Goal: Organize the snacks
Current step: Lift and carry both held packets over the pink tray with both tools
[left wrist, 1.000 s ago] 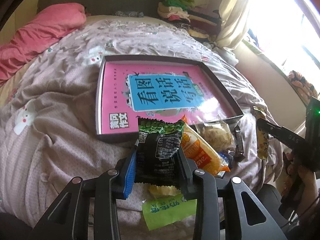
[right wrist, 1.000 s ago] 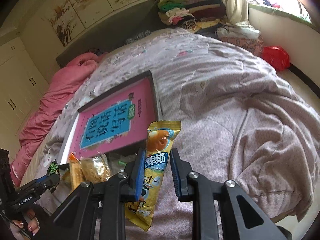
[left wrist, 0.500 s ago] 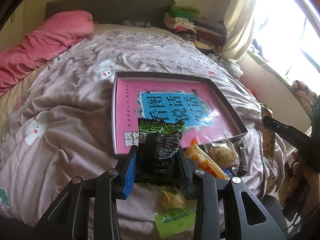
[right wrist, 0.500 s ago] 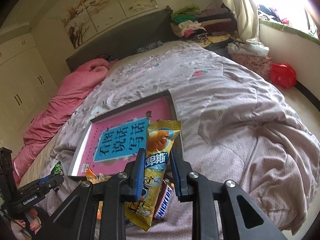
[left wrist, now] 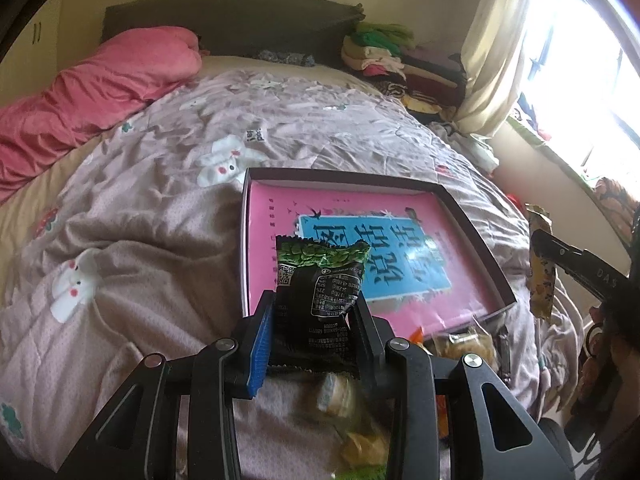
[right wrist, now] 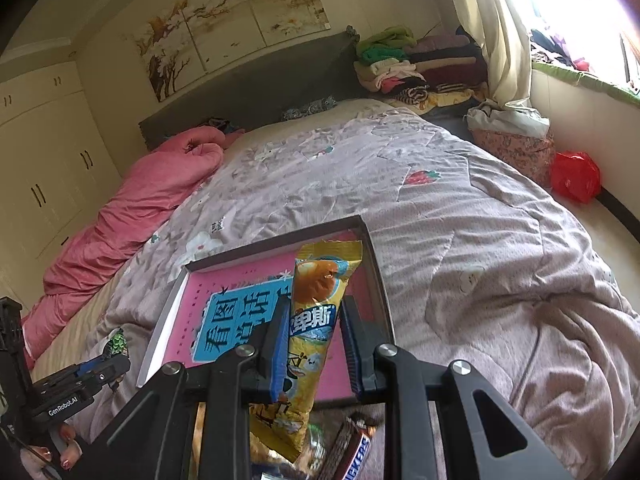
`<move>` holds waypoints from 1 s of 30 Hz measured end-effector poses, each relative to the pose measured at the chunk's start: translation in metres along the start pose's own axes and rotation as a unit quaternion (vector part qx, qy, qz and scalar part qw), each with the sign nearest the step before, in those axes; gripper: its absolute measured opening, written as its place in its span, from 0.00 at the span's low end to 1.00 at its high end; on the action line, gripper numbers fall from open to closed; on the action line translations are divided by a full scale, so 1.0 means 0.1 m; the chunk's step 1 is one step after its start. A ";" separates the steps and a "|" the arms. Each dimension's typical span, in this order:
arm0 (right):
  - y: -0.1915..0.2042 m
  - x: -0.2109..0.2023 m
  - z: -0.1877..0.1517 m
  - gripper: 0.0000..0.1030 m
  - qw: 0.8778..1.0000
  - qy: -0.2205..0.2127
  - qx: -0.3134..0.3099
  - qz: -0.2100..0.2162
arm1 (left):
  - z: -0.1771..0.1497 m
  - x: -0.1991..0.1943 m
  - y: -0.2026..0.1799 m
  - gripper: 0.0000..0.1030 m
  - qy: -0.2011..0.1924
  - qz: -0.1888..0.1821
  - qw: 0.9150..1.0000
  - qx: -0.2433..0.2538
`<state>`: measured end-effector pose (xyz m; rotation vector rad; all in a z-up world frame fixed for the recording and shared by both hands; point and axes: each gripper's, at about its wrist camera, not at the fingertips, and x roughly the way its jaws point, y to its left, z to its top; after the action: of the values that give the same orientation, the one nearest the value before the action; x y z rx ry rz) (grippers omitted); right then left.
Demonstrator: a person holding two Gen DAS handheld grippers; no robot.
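My left gripper [left wrist: 314, 330] is shut on a black and green snack packet [left wrist: 318, 300], held above the near left corner of a shallow box [left wrist: 472, 228] with a pink and blue book cover inside. My right gripper [right wrist: 314, 338] is shut on a long yellow snack packet [right wrist: 316, 320], held over the near right part of the same box [right wrist: 378, 272]. Each gripper shows in the other's view, the right [left wrist: 568, 260] and the left [right wrist: 80, 376]. Several loose snacks [left wrist: 464, 340] lie on the bed by the box's near edge, with a Snickers bar [right wrist: 352, 452].
The box lies on a bed with a lilac quilt [left wrist: 160, 240]. A pink duvet [left wrist: 92, 88] lies at the far left. Folded clothes [right wrist: 408, 64] are stacked by the headboard. A curtain and bright window are at the right. A red bag [right wrist: 576, 176] sits on the floor.
Both grippers have risen and moved forward over the near part of the box, each still holding its packet. The loose snacks have dropped lower in both views.
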<state>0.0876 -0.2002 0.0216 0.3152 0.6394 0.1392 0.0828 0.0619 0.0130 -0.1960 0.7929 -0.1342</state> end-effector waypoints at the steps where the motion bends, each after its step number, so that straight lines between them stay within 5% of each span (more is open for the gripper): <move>1: 0.00 0.02 0.01 0.24 1.000 -0.001 0.000 -0.002 | 0.02 0.02 0.00 0.36 -0.001 -0.001 1.000 -0.001; 30: 0.08 0.82 -0.13 0.24 0.996 0.055 -0.054 -0.052 | 0.08 0.61 -0.06 0.36 0.027 0.005 0.999 0.034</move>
<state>0.1453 -0.1716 -0.0318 0.1699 0.7527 0.0904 0.1306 0.0458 -0.0221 -0.1243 0.8423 -0.1584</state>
